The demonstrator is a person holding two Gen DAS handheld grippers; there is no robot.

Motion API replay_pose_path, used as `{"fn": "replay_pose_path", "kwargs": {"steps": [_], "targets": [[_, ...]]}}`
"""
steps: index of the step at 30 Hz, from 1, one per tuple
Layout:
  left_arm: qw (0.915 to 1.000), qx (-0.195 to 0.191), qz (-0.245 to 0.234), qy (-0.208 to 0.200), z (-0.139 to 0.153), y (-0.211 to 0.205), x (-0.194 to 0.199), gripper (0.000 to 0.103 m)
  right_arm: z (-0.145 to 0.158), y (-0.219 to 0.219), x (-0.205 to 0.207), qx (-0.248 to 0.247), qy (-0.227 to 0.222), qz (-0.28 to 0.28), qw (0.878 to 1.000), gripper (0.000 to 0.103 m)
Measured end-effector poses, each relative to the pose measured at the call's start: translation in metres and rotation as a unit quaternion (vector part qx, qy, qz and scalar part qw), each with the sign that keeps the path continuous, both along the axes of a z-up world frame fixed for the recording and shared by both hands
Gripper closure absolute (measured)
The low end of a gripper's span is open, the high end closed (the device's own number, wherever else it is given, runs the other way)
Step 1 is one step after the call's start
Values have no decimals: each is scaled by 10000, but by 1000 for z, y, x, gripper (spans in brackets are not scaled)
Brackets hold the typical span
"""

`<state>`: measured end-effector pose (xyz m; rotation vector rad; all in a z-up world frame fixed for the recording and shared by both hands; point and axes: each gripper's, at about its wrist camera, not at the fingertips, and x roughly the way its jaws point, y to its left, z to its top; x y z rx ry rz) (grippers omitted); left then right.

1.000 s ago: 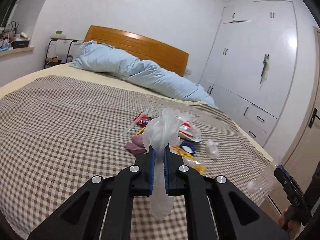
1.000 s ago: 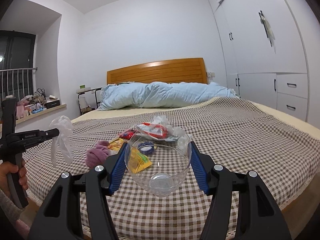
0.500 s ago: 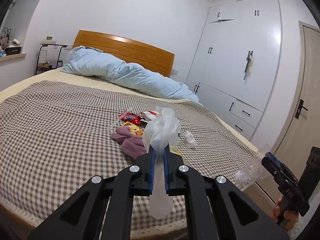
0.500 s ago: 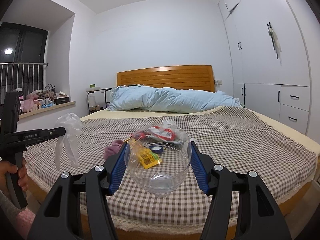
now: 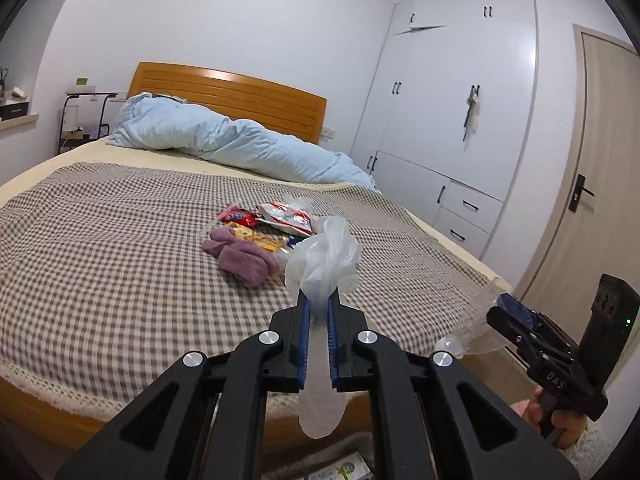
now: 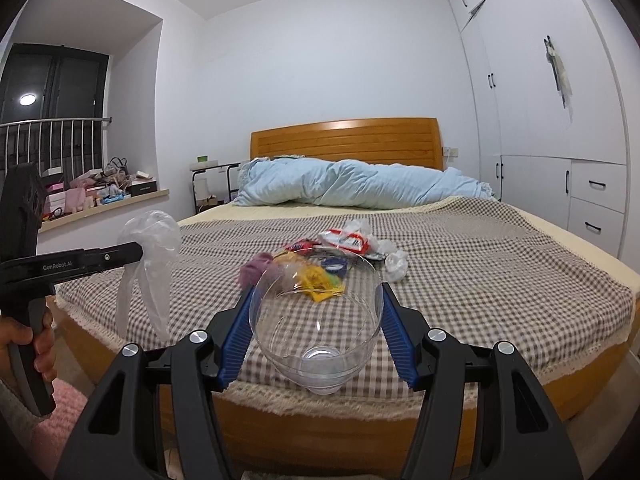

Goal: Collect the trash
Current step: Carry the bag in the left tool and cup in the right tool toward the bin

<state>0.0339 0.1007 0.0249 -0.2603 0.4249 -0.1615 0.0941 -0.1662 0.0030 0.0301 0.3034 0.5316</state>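
Left wrist view: the left gripper (image 5: 317, 312) has its blue ribbed pads nearly together, pinching a thin, crinkled translucent plastic bag (image 5: 323, 264); the film bunches above the fingers and a limp tail hangs below them. Ahead, near the foot edge of the bed (image 5: 100, 264), on a brown-and-white checked cover, lies a small heap of trash: glossy red and white snack wrappers (image 5: 286, 216), a yellow packet (image 5: 256, 238), and soft mauve ribbed socks (image 5: 244, 258) at the heap's near side. A puffy pale blue duvet (image 5: 224, 142) lies along the slatted wooden headboard (image 5: 244, 98). At the right edge the right gripper (image 5: 516, 318), marked "DAS", holds a clear plastic cup (image 5: 472, 328).

Right wrist view: the right gripper (image 6: 316, 316) is spread wide, its blue pads pressed against both sides of the round, smooth, transparent cup (image 6: 316, 320), whose open mouth faces the camera. Through and beyond it lies the wrapper heap (image 6: 344, 240), with a crumpled white tissue (image 6: 396, 262) at its right. At left, the left gripper (image 6: 134, 254), printed "GenRobot.AI", holds the bag (image 6: 148, 256) off the bed's foot edge.
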Motion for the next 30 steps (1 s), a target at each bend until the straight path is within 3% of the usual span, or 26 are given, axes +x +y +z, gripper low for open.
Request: {"fn": "replay_pose_path", "kwargs": {"steps": [8,30], "targets": [[9998,48,-176,73,-12,-19,-25,98,-20,-3,-19,-10,303,137,9994,45],[9941,41,-662,863,-74,-51,-47,98,-58,-3,-42,-250,839,228,9959,45]]}}
